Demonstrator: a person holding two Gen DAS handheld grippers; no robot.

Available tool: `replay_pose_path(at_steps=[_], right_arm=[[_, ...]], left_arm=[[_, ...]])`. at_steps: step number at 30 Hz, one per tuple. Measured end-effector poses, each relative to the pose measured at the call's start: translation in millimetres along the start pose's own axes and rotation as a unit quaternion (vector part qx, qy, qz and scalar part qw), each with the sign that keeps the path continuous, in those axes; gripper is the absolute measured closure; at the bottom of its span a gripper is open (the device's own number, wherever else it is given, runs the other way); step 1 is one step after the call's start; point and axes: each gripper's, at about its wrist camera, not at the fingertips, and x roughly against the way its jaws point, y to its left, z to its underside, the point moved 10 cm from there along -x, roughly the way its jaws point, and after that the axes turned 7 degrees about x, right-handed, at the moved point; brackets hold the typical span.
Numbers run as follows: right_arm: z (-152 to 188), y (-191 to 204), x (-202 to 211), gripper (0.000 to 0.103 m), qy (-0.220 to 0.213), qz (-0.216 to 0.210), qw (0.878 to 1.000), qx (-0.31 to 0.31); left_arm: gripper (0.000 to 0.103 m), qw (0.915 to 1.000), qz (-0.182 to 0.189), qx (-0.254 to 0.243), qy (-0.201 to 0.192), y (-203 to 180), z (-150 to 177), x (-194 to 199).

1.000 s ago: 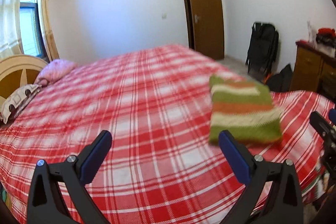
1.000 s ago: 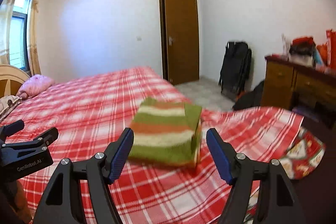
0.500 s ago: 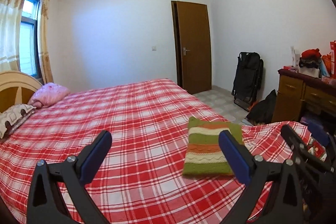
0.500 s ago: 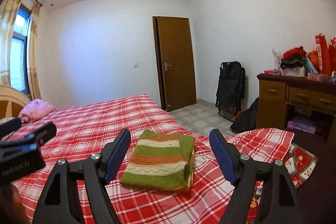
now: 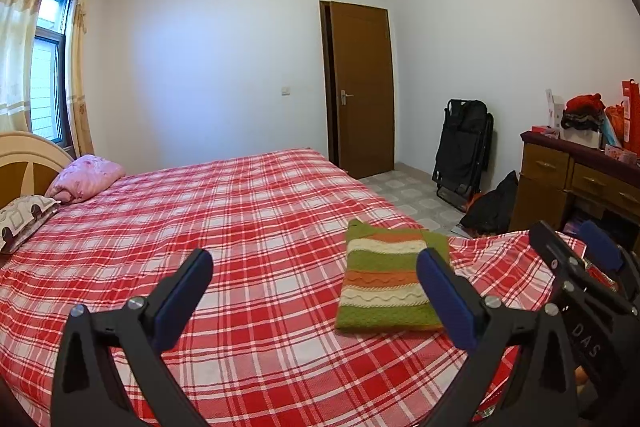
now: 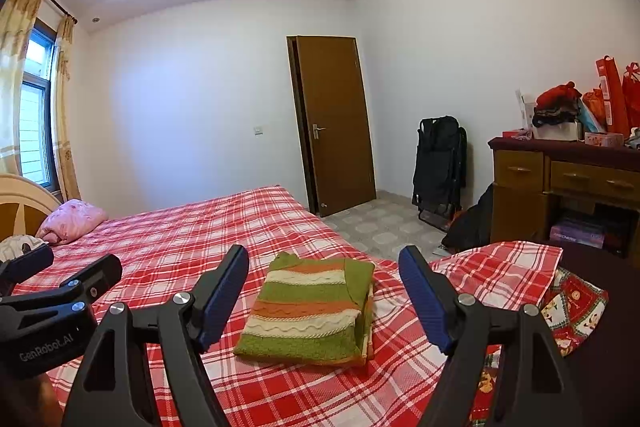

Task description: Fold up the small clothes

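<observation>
**Folded sweater lies between the right gripper's fingers, both grippers held clear**

A striped green, cream and orange sweater (image 6: 306,311) lies on the red plaid bed cover (image 6: 192,239), near the foot-side corner of the bed. It is folded into a compact rectangle, with a doubled edge showing along its right side in the right wrist view. Nothing touches it.

The right gripper (image 6: 324,297) hangs above and short of the bed with its fingers spread wide and nothing between them. Seen along those fingers, the sweater sits almost dead centre in the gap, ahead and below. Its long axis runs away from the camera, roughly in line with the fingers, and its near short edge faces the gripper.

The left gripper (image 5: 314,293) is also spread wide and holds nothing. From its view the sweater (image 5: 390,287) lies off to the right, partly behind the right-hand finger, so this gripper points mostly at bare cover. Its own body shows at the left edge of the right wrist view.

The right gripper looks the nearer and better lined up of the two. The fold itself appears finished, so any coming move, whether squaring the bundle or lifting it aside, would most naturally start from the near short edge with a straight reach forward and down. The stacked layers on the right side could slip apart if pinched from one corner only.
</observation>
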Motion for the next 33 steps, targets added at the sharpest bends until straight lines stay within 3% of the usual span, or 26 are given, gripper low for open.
replay_pose_path(at_steps=[33], right_arm=[[8.3,2.8,-5.0,0.025,0.014,-0.008,1.000,0.000]], left_arm=[[0.000,0.9999,-0.002,-0.002,0.010,0.0,3.9,-2.8]])
